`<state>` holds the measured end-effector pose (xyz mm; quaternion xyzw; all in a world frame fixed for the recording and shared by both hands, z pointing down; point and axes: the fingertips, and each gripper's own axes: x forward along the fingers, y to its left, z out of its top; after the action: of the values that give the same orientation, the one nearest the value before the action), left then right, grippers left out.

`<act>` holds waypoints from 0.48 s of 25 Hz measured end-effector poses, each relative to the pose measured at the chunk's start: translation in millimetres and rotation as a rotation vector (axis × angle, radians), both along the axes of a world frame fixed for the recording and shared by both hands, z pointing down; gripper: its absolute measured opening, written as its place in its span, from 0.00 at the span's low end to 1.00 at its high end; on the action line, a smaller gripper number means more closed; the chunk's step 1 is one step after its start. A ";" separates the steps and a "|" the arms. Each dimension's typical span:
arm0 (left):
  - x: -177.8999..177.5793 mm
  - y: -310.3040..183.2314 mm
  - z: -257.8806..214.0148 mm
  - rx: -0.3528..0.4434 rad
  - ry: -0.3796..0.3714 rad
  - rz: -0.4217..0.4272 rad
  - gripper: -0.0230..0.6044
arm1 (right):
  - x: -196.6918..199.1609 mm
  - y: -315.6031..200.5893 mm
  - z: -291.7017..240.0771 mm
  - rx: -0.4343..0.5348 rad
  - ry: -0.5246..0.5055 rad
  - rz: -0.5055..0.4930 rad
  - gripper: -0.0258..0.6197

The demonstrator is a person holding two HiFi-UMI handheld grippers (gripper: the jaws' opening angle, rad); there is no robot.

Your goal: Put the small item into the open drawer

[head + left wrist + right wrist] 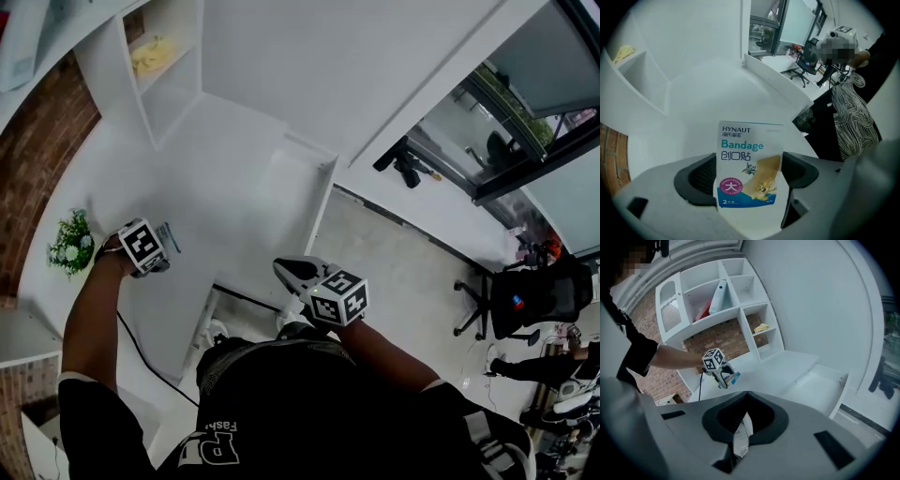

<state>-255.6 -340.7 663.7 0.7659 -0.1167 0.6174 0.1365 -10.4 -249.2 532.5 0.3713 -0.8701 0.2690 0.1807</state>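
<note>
Packet (749,159) (flat, glossy) in left gripper (750,180)

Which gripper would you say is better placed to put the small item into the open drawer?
Left: the left gripper grips the bandage packet; the right gripper is shut and empty.

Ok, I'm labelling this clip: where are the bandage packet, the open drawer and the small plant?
bandage packet (749,164): left gripper view, middle of its printed front.
open drawer (281,220): head view, bare bottom panel.
small plant (73,242): head view, its leaves and flowers.
</note>
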 end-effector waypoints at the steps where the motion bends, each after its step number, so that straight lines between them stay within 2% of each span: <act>1: 4.9 0.5 -3.0 0.003 0.010 -0.023 0.70 | 3.6 -0.5 -1.0 0.002 -0.003 -0.005 0.05; 12: 65.7 7.4 -28.4 0.058 0.140 -0.299 0.70 | 52.7 -1.9 -8.1 0.019 -0.020 -0.069 0.05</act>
<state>-189.9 -333.3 635.3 0.7847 -0.2374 0.5317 0.2123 42.2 -251.1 524.4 0.3399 -0.8867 0.2582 0.1779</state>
